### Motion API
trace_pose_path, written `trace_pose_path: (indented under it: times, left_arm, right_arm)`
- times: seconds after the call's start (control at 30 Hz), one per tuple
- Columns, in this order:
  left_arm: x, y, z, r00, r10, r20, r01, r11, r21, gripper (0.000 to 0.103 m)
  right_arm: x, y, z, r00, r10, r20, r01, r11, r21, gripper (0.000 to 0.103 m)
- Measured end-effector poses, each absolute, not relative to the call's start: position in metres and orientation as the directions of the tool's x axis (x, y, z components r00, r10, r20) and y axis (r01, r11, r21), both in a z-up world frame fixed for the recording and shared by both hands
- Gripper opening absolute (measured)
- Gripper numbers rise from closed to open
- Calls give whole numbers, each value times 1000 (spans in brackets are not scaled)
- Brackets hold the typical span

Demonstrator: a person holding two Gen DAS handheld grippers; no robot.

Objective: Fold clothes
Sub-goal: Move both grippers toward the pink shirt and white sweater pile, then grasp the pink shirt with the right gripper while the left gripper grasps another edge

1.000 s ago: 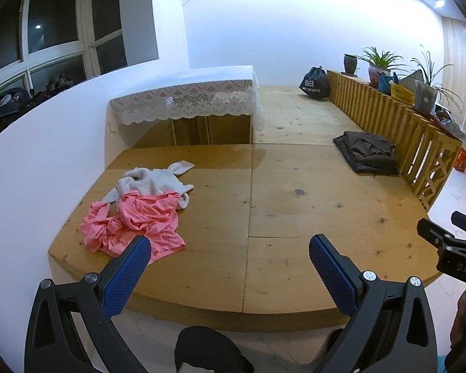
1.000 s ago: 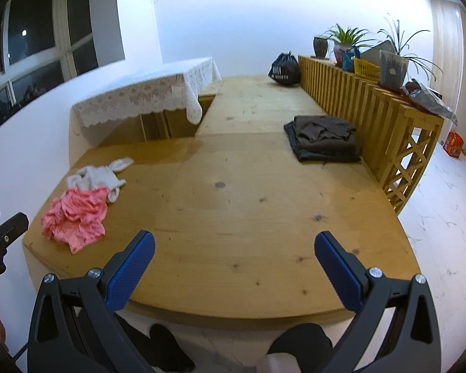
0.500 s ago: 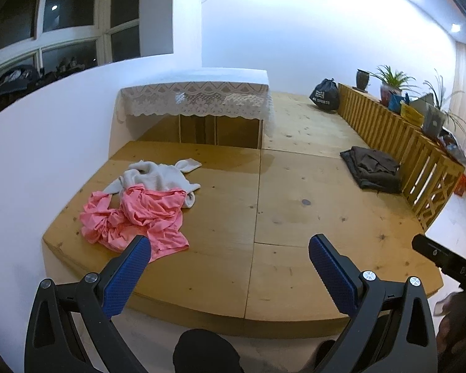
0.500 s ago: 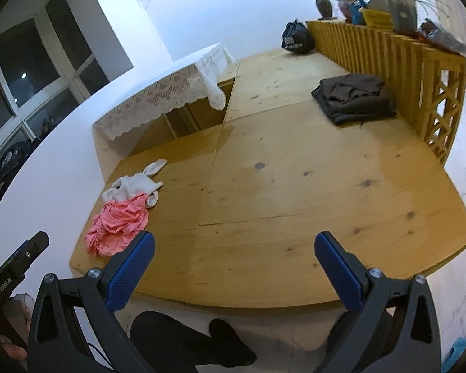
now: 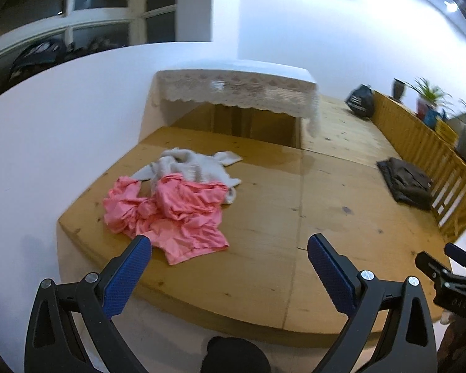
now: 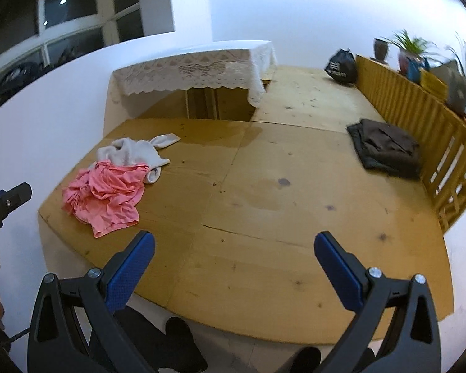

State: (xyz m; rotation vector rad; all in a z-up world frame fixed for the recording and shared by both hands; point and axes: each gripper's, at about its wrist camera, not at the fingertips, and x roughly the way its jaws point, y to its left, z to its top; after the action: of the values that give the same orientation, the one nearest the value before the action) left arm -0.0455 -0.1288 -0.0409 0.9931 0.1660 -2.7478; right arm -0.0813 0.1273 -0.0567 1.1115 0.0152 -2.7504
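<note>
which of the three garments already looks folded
The dark brown garment by the wooden railing: a neat flat stack. The pink garment and white garment lie crumpled and overlapping.

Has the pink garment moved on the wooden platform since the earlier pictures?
No. The pink garment lies partly over the white garment, near the wooden platform's left edge, as before.

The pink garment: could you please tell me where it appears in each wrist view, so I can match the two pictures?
Left wrist view: pink garment lies centre-left, just beyond the left fingertip.
Right wrist view: pink garment lies at the left, near the platform edge.
Shared landmark: the white garment partly under its far side.
</note>
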Motion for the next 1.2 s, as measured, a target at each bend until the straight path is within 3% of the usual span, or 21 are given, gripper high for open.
trace_pose_path:
  times: [0.37, 0.53, 0.8, 0.9, 1.07, 1.2]
  left_arm:
    - [-70, -194, -67, -687, -275, -672, 362, -932, 11, 100]
    - [-80, -219, -81, -662, -284, -694, 381, -924, 15, 94]
    - [-97, -266, -107, -605, -293, -740, 417, -908, 19, 94]
    - [-105, -280, -117, -593, -312, -742, 424, -905, 41, 88]
    - [-123, -301, -136, -572, -311, -759, 425, -904, 50, 68]
    - [-132, -316, -149, -563, -296, -772, 434, -900, 28, 75]
  right_arm:
    - [-142, 63, -74, -690, -173, -703, 250, -968, -7, 103]
    - [-171, 30, -84, -679, -206, -704, 301, -954, -11, 103]
    - [-232, -18, -117, -598, -314, -737, 404, -913, 61, 103]
    - [-259, -32, -134, -578, -307, -756, 411, -910, 55, 103]
    - [-296, -65, -166, -529, -337, -779, 450, -890, 79, 103]
    - [-323, -105, -200, -484, -320, -814, 469, -881, 68, 103]
